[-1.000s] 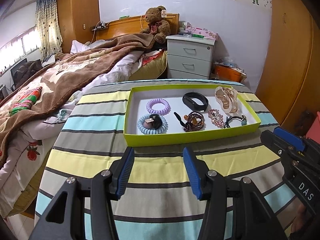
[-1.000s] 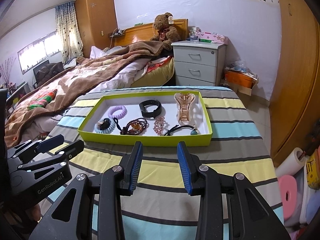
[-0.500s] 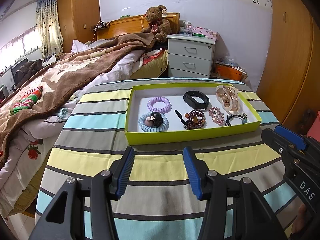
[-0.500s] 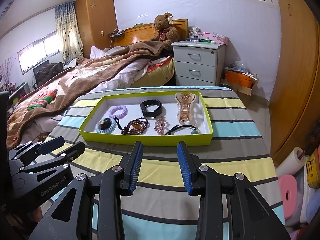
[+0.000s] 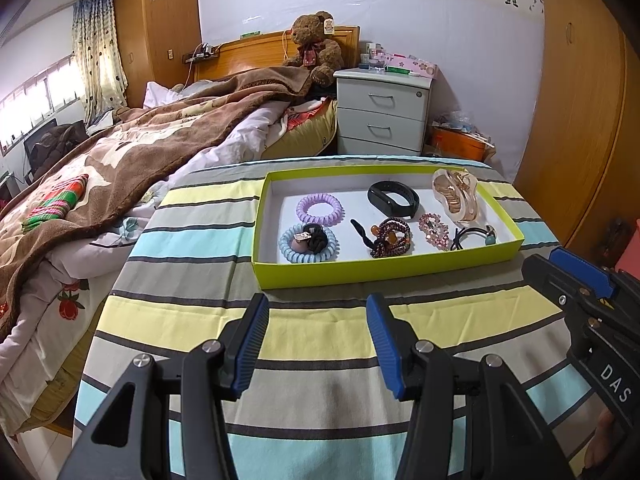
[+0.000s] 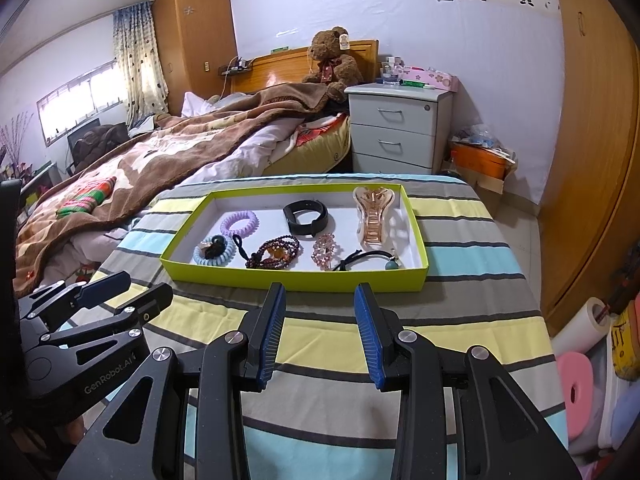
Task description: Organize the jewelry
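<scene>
A lime-green tray [image 5: 360,270] [image 6: 280,278] sits on the striped tablecloth [image 5: 192,248]. Inside lie a purple coil hair tie [image 5: 319,209] [image 6: 239,223], a blue coil tie [image 5: 308,245] with a black scrunchie on it, a black wristband [image 5: 394,199] [image 6: 306,217], a dark bead bracelet [image 5: 390,238] [image 6: 276,253], a pink rhinestone clip [image 5: 434,230] [image 6: 326,249], a rose-gold claw clip [image 5: 458,194] [image 6: 374,216] and a black elastic with a teal bead [image 5: 476,236] [image 6: 370,260]. My left gripper [image 5: 316,332] and right gripper [image 6: 320,320] both hover open and empty in front of the tray.
A bed with a brown blanket [image 5: 120,152] runs along the left. A white nightstand [image 5: 382,114] and an orange box [image 5: 460,142] stand behind the table. A wooden wardrobe [image 5: 580,100] fills the right. Foam rolls and tape [image 6: 580,368] lie on the floor at right.
</scene>
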